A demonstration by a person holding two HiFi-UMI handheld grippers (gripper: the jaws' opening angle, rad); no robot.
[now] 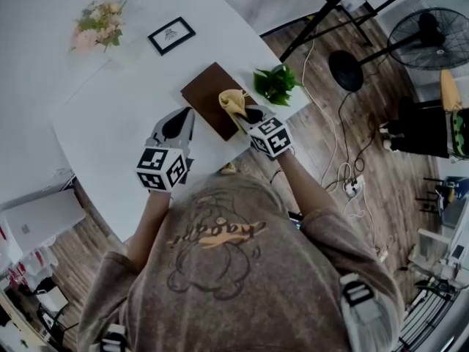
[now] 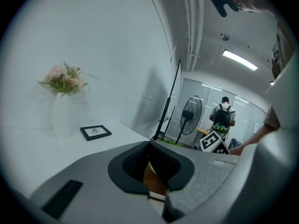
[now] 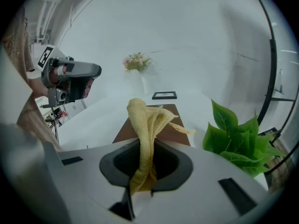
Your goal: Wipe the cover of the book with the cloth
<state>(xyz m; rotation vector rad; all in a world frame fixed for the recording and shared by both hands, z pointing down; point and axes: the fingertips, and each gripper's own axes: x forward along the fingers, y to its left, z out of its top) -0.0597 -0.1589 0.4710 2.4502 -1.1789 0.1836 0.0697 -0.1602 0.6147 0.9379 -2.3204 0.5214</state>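
Table [image 1: 110,123]: white, carrying everything named below
Book [image 1: 204,92]: brown cover up, lying flat near the table's right edge, between the picture frame and the person
Left gripper [image 1: 182,122]: jaws drawn together with only a sliver between them, gripping nothing; its tip sits at the book's near-left edge, and whether it touches cannot be told
Right gripper [image 3: 144,171]: jaws clamped on the cloth, held over the near end of the book
Leafy plant [image 1: 275,85]: green, just beside the book's right side
Vase of flowers [image 1: 98,26]: pink blooms, at the far-left corner, well apart from the book
Cloth [image 3: 145,125]: yellow, bunched, rising out of the right jaws above the cover
Picture frame [image 1: 171,35]: black, beyond the book
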